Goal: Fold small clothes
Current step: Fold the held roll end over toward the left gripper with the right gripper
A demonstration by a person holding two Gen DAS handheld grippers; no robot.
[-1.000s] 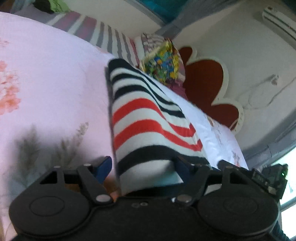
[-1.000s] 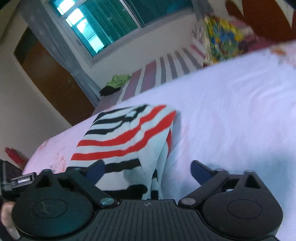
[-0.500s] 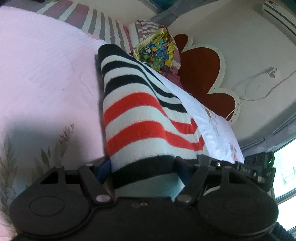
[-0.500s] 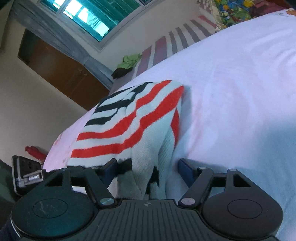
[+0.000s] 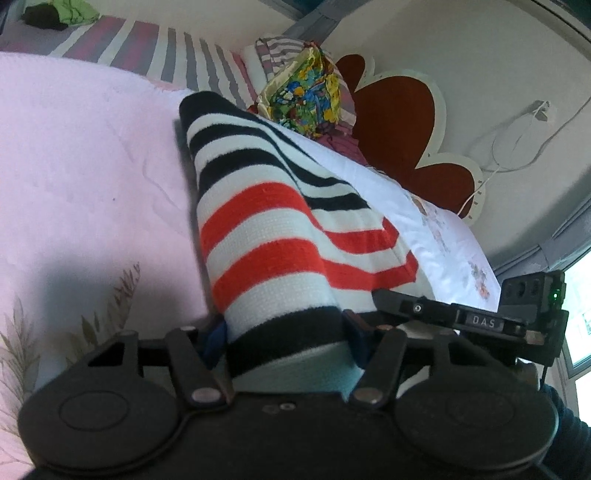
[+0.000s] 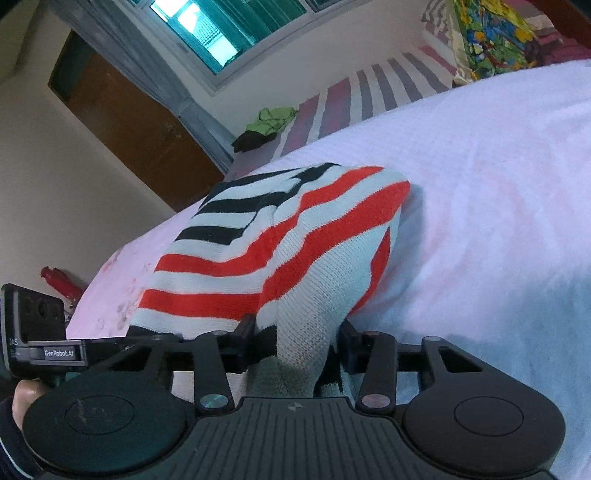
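A small knit garment with white, red and black stripes [image 5: 258, 229] lies on a pale pink bedsheet [image 5: 81, 155]. My left gripper [image 5: 284, 332] is shut on its near black-striped edge. In the right wrist view the same garment [image 6: 280, 243] is bunched, and my right gripper [image 6: 299, 339] is shut on its near white corner. The right gripper's body shows in the left wrist view [image 5: 480, 317], close beside the left one. The left gripper's body shows in the right wrist view [image 6: 40, 332].
A colourful patterned pillow [image 5: 306, 96] and a striped blanket [image 5: 155, 55] lie at the head of the bed by a red flower-shaped headboard [image 5: 402, 118]. A green and black cloth [image 6: 266, 125] lies on the far blanket. A window [image 6: 229, 29] and a wooden door [image 6: 122, 122] are behind.
Both grippers closed on the garment's near edge: the right from wide open, the left from partly open. Both moved in closer, side by side, and the garment bunched between them.
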